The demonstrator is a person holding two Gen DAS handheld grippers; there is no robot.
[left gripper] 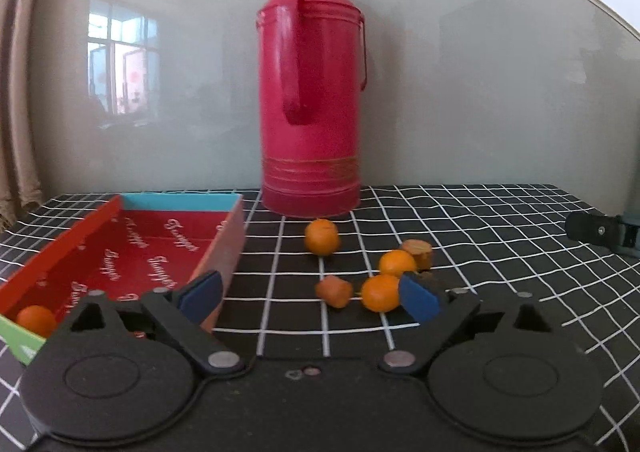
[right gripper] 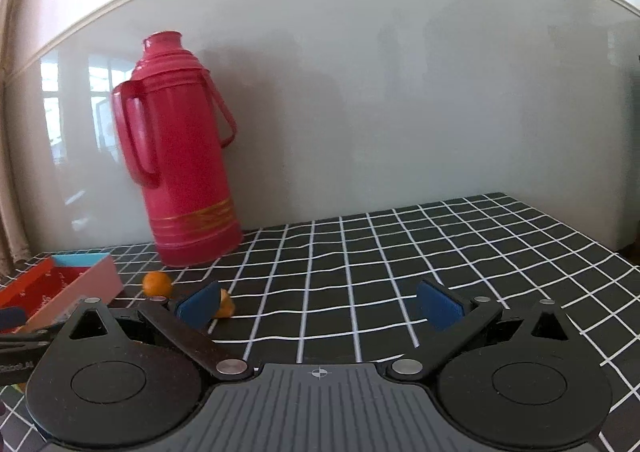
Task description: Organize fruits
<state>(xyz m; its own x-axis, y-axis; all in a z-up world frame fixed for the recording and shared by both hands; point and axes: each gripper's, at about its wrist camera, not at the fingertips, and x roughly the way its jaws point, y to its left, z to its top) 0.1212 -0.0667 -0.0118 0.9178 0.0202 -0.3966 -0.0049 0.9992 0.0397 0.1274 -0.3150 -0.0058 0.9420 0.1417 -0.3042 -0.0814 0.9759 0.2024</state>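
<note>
Black tablecloth with a white grid point(left gripper: 500, 220), pale glossy wall behind it, and a tall red thermos point(left gripper: 310, 92) standing at the back. From the left wrist camera, the left gripper point(left gripper: 308, 298) has its jaws spread wide with nothing between them, just bare cloth. Its right blue pad point(left gripper: 418, 296) sits right up against the nearest orange point(left gripper: 380, 293), covering that fruit's edge, can't tell if it's actually touching. Another orange point(left gripper: 397, 262) is just behind that one, and a third point(left gripper: 321, 237) lies farther back near the thermos base. Two brownish-orange chunks point(left gripper: 334, 291) point(left gripper: 418, 252) are mixed in with them. Off to the left is the red box point(left gripper: 120, 252) with a blue end wall, and one orange point(left gripper: 36, 320) already in its near corner. The right gripper point(right gripper: 320, 308) is wide too and holds nothing, over empty grid well right of the fruit.
</note>
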